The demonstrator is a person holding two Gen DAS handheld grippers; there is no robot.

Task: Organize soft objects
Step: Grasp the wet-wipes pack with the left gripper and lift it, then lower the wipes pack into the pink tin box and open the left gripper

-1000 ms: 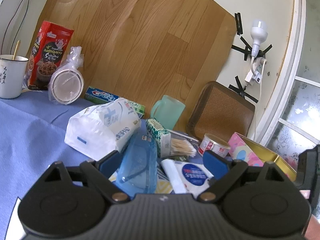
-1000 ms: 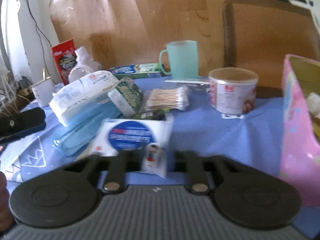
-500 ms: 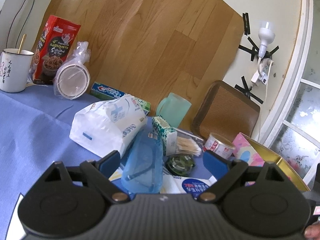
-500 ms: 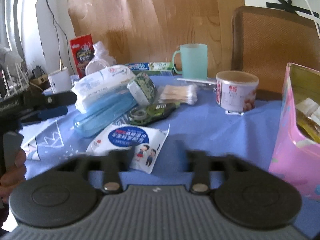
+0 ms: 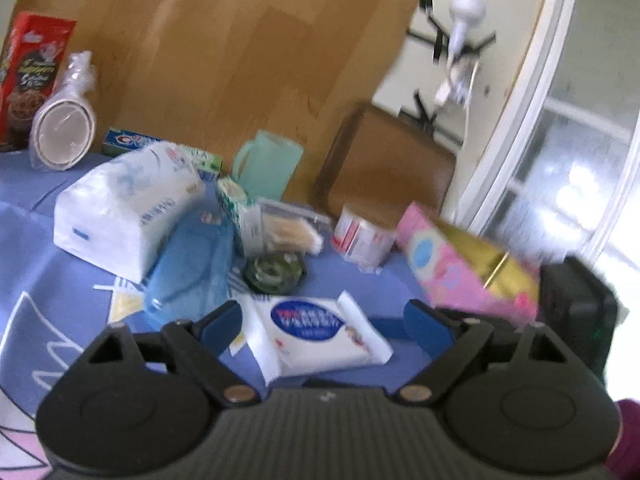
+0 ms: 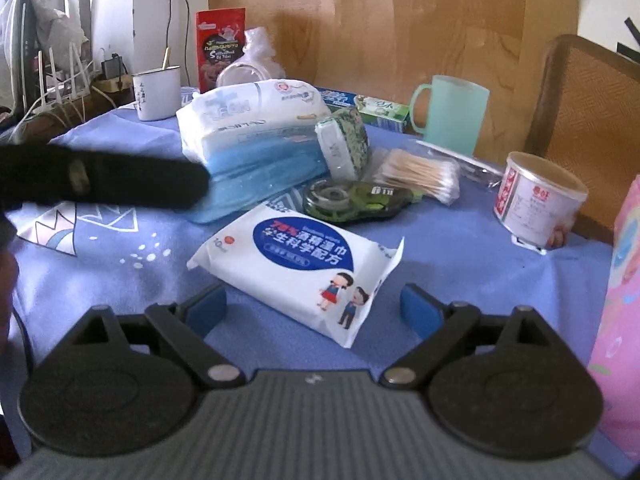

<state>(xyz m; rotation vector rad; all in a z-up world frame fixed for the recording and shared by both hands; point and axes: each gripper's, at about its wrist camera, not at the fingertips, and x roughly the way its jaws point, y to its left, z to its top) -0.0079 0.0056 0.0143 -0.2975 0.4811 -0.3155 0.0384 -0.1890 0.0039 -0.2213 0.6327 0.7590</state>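
Note:
A white wet-wipe pack with a blue oval label (image 6: pixel 298 268) lies flat on the blue tablecloth (image 6: pixel 120 280); it also shows in the left wrist view (image 5: pixel 316 334). My right gripper (image 6: pixel 314 312) is open and empty, its fingers either side of the pack's near end, not touching. My left gripper (image 5: pixel 322 328) is open and empty just short of the same pack. A large white tissue pack (image 6: pixel 252 116) rests on a blue mask pack (image 6: pixel 256 176) behind. A small green-patterned tissue packet (image 6: pixel 344 142) leans beside them.
A pink box with gold lining (image 5: pixel 464 268) stands at the right. A green tape dispenser (image 6: pixel 352 198), cotton swabs (image 6: pixel 420 174), a white can (image 6: pixel 538 204), a mint mug (image 6: pixel 454 114), a toothpaste box (image 5: pixel 132 142), a white cup (image 6: pixel 156 94) and a red carton (image 6: pixel 220 50) crowd the table.
My right gripper has opened and drawn back from the wet-wipe pack, which now lies free on the cloth. My left gripper has swung right toward that pack.

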